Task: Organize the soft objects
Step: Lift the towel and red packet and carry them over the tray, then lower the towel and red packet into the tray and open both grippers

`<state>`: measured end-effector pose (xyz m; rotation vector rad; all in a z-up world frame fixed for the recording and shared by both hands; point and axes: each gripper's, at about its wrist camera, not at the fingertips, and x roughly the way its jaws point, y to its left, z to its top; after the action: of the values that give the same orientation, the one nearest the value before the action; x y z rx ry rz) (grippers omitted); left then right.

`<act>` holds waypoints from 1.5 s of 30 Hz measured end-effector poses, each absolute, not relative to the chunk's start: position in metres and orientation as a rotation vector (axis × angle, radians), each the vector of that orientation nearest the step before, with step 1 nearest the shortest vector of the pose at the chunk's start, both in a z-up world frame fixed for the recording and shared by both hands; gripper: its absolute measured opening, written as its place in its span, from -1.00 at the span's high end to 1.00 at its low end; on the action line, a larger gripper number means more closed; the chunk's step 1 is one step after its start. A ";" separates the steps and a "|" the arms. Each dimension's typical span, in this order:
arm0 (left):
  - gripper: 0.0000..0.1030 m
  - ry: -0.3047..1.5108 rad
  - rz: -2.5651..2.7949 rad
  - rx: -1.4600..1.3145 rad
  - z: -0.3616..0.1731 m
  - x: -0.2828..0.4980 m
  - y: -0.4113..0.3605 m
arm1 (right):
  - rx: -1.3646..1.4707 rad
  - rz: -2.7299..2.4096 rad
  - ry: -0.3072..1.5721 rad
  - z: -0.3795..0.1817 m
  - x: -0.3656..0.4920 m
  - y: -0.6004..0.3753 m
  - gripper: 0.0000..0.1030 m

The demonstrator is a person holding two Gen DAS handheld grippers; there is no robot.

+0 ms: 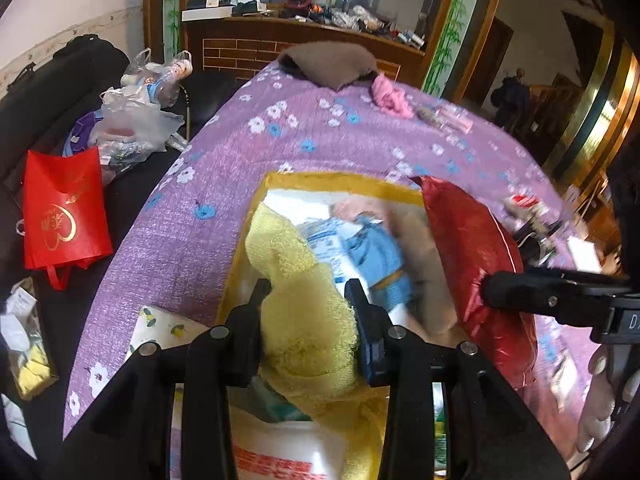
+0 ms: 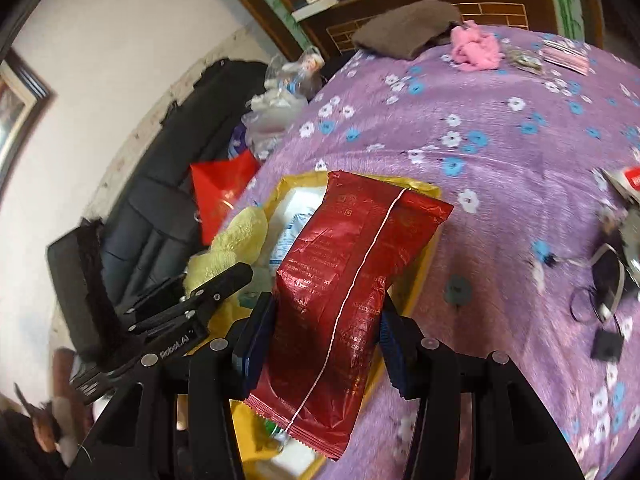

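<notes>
My left gripper (image 1: 310, 298) is shut on a yellow towel (image 1: 304, 312) and holds it over the yellow-rimmed bag (image 1: 344, 180) on the purple flowered cloth. The towel also shows in the right wrist view (image 2: 236, 240). My right gripper (image 2: 326, 320) is shut on a red foil packet (image 2: 348, 280), held upright over the bag's right edge (image 2: 416, 284). The packet also shows in the left wrist view (image 1: 472, 256), right of the towel. Blue and white packs (image 1: 360, 248) lie inside the bag.
A brown cloth (image 1: 328, 62) and a pink soft lump (image 1: 390, 94) lie at the table's far end. Small packets (image 1: 452, 116) sit beside them. A red gift bag (image 1: 64, 208) and plastic bags (image 1: 132, 120) lie on the dark sofa at left. Cables and gadgets (image 2: 612, 272) lie at right.
</notes>
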<state>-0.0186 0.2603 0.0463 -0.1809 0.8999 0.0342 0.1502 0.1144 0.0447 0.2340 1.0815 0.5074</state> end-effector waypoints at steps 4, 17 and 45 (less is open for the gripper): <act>0.32 0.908 0.065 -0.139 0.037 -0.019 0.257 | 0.196 0.487 1.091 0.031 0.162 0.136 0.05; 0.22 0.847 0.163 -0.066 0.048 -0.035 0.242 | 0.062 0.443 1.041 0.025 0.148 0.181 -0.43; -0.14 0.633 0.199 0.021 0.112 -0.100 0.172 | 0.193 0.426 0.837 0.068 0.031 0.062 -0.60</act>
<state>-0.1004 0.1717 0.1117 0.0213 0.6334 0.1986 0.0307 0.0625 0.0679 0.1931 0.8370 0.4258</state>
